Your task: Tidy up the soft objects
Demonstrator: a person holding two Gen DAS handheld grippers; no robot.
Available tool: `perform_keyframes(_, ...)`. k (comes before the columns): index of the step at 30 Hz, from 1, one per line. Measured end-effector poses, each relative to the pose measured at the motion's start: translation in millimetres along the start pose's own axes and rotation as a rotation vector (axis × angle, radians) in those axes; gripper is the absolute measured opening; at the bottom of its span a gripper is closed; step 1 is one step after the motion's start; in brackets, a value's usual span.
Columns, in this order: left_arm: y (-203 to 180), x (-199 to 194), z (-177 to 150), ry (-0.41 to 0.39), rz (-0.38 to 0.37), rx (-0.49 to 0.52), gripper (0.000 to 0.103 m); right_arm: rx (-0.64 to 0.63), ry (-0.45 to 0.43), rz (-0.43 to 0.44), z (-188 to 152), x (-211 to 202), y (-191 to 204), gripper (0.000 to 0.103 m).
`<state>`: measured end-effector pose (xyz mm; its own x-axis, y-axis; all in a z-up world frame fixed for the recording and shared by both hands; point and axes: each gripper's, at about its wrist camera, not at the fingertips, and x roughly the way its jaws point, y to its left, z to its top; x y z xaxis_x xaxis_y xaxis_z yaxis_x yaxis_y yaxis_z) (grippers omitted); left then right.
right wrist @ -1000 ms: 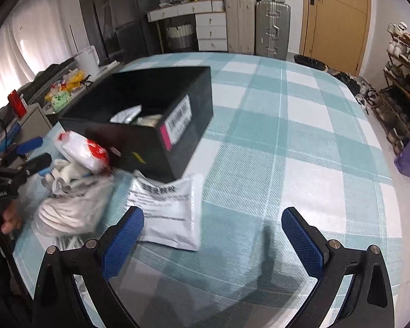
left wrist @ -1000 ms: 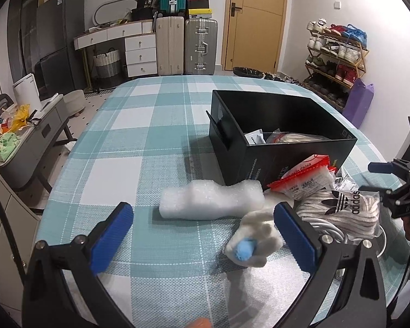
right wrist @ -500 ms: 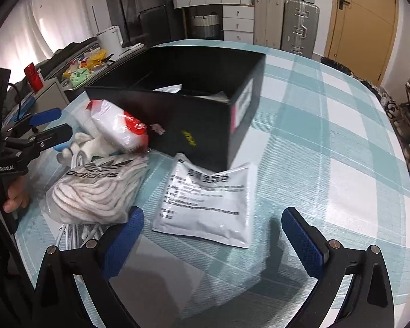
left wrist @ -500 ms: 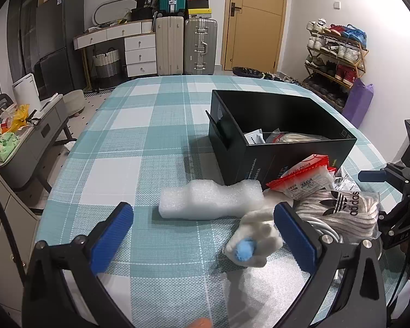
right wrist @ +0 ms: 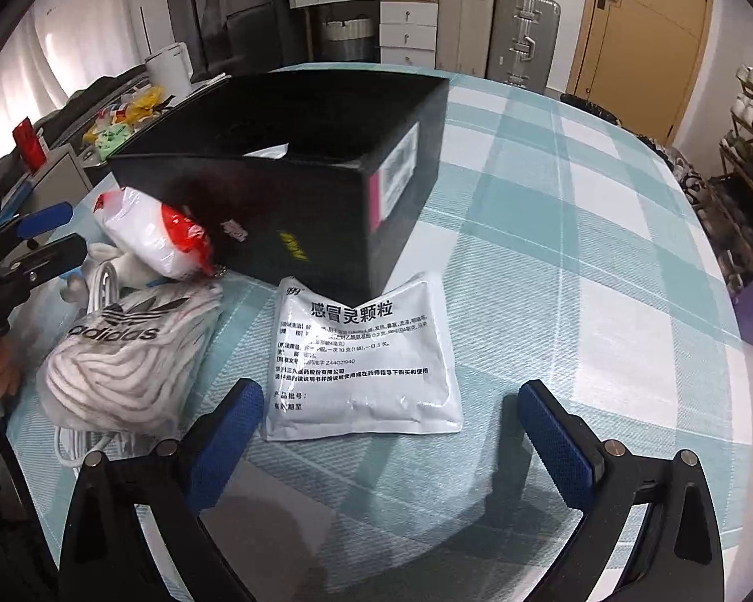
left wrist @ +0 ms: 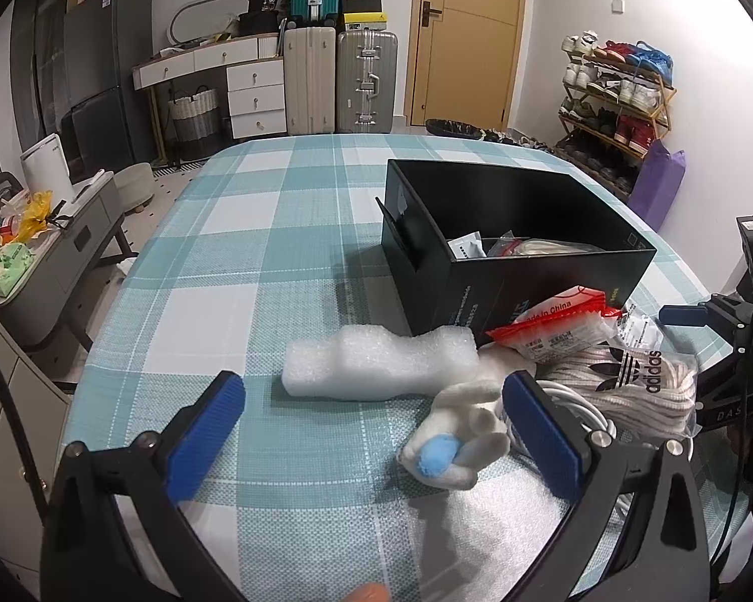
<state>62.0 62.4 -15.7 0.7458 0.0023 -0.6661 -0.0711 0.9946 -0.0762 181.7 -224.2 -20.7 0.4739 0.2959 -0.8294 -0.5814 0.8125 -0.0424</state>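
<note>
The white medicine pouch (right wrist: 364,361), printed with Chinese text, lies on the counter (right wrist: 602,261) just ahead of your wide-open, empty right tool (right wrist: 384,431). Your left tool (left wrist: 374,426) also gapes empty. Left, an "adidas" bag (right wrist: 125,356); beyond, the black box (right wrist: 296,190).

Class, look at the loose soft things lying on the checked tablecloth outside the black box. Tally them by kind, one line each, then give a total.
Foam piece: 1
Plush toy: 1
Red-and-white packet: 1
Adidas bag of rope: 1
White medicine pouch: 1
White cable: 1
Total: 6
</note>
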Motion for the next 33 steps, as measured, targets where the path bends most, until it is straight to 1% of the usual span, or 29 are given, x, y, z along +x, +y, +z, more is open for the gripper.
perform_keyframes(7,0.9,1.2,-1.1,0.002,-0.001,0.0,0.103,-0.008,-0.012,0.001,3.2,4.2,4.0,0.102)
perform_keyframes(9,0.8,1.2,-1.3,0.003,-0.001,0.002,0.103,-0.012,-0.018,0.013,3.5,3.1,5.0,0.097)
perform_keyframes(10,0.8,1.2,-1.3,0.003,-0.002,0.002,0.103,-0.011,-0.018,0.021,3.5,2.3,5.4,0.092)
perform_keyframes(11,0.9,1.2,-1.3,0.003,-0.004,0.002,0.103,-0.015,-0.024,0.02,3.7,1.0,5.6,0.083)
perform_keyframes(13,0.8,1.2,-1.3,0.003,-0.002,0.001,0.103,-0.029,-0.031,0.028,3.8,-2.0,6.3,0.071)
perform_keyframes(18,0.6,1.1,-1.7,0.004,0.0,0.001,0.103,-0.023,-0.045,0.031,-0.6,-5.3,4.6,0.065)
perform_keyframes(19,0.7,1.2,-1.8,0.004,0.001,0.0,0.103,-0.026,-0.046,0.032,-1.0,-6.5,4.3,0.062)
perform_keyframes(20,0.8,1.3,-1.7,0.004,0.001,0.0,0.103,-0.026,-0.046,0.039,-0.8,-7.3,3.8,0.058)
perform_keyframes(23,0.7,1.1,-1.6,0.004,0.001,-0.001,0.103,-0.028,-0.06,0.05,-0.2,-12.4,1.3,0.053)
perform_keyframes(33,4.9,4.6,1.3,0.02,-0.002,-0.036,0.103,-0.021,-0.11,0.054,-2.0,-32.5,-5.6,0.052)
